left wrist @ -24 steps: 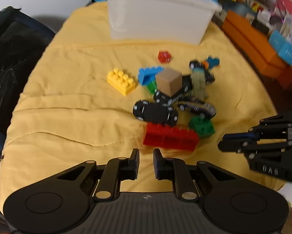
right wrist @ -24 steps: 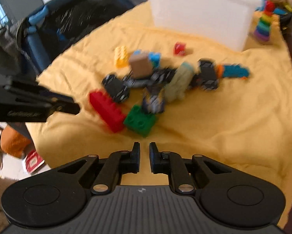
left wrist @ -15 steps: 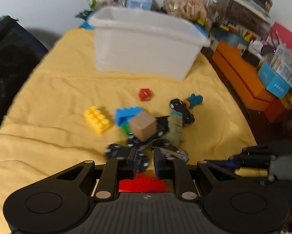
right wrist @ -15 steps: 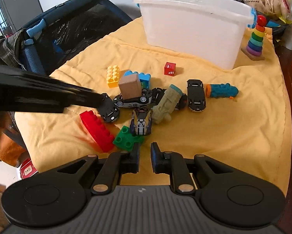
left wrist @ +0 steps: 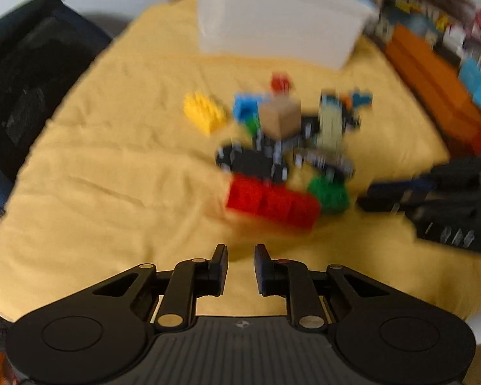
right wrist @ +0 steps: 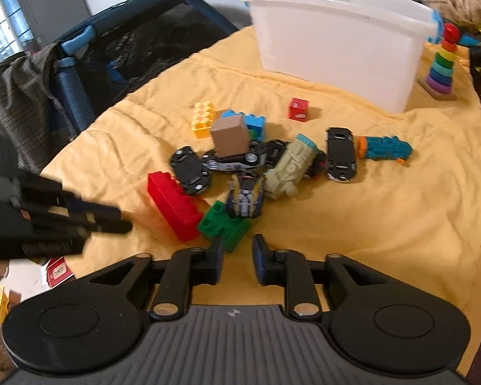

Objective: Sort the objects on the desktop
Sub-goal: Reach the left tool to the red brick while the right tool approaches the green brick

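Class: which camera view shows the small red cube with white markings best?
The right wrist view: the small red cube with white markings is sharp there, standing alone on the yellow cloth. The left wrist view shows only a blurred red blob.

Left hand-held gripper [left wrist: 241, 268] pulled back from red brick [left wrist: 271, 204].

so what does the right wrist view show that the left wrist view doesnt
Only the right wrist view shows the rainbow ring stacker beside the white bin and the window at far left. Only the left wrist view shows the orange boxes at the right edge. Both share the bin, the yellow cloth, the red brick, the green brick, the brown cube and toy cars. Each sees the other gripper, empty.
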The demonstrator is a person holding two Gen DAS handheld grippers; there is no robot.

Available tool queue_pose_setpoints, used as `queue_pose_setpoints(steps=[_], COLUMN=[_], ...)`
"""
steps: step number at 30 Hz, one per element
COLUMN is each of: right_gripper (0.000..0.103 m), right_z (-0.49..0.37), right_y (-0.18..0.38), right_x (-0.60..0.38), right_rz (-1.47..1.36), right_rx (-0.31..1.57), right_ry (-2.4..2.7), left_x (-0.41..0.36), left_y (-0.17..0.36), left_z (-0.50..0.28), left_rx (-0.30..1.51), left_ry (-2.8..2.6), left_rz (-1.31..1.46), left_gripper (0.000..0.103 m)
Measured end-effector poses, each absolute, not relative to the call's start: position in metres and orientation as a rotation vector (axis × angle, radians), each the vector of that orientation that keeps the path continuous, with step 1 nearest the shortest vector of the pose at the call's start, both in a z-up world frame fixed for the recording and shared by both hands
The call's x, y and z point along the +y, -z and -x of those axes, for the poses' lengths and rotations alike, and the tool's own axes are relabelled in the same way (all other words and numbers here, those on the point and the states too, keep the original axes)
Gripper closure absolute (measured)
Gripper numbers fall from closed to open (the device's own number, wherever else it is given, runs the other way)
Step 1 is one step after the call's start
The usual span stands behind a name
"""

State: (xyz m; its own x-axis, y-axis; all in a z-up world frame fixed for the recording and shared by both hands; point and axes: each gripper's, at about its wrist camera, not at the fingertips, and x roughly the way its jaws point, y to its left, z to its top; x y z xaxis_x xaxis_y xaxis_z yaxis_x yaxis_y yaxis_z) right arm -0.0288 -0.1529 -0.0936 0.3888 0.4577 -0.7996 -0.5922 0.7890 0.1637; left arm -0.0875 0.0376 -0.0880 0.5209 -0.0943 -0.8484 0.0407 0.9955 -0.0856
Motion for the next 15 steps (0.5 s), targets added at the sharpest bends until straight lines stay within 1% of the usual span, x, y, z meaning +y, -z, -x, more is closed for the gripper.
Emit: queue_pose_setpoints(steps=[1, 4, 7, 8, 10, 11, 12, 13, 15], right_gripper=[0.074, 0.074, 0.072, 0.072, 0.071, 0.068, 0.062, 0.06, 0.06], right_z=[0.03, 0.031, 0.032, 0.031, 0.033, 0.033, 0.031, 0.028, 0.022], right_y=[0.094, 0.091, 0.087, 0.085, 0.08, 0.078, 0.079, 0.084, 0.094], right_x=[-0.152, -0.154, -0.152, -0.148, -0.134, -0.125, -0.117, -0.108, -0.095], right_rz=[0.167, 0.169, 0.168, 0.167, 0.196, 0.222, 0.238, 0.256, 0.279], right_rx=[0.959, 0.943, 0.939, 0.944, 0.909, 0.888, 0.89, 0.907, 0.943], right_ry=[-0.679, -0.681, -0.726, -0.76, -0.845, -0.883, -0.901, -0.904, -0.891], left_x=[0.039, 0.044, 0.048, 0.048, 0.051, 0.054, 0.057, 0.058, 0.062], left_y=[0.084, 0.07, 0.063, 0.065, 0.076, 0.082, 0.085, 0.086, 0.085], left_z=[0.087, 0.08, 0.059, 0.049, 0.03, 0.023, 0.018, 0.017, 0.018], left_rx=[1.008, 0.944, 0.927, 0.944, 1.028, 1.068, 1.093, 1.104, 1.105], left_ry=[0.07, 0.051, 0.047, 0.062, 0.089, 0.11, 0.123, 0.129, 0.162], left_rz=[0.05, 0.073, 0.007, -0.022, -0.048, -0.048, -0.049, -0.053, -0.058], left_gripper=[0.073, 0.073, 0.07, 0.068, 0.068, 0.068, 0.068, 0.068, 0.068])
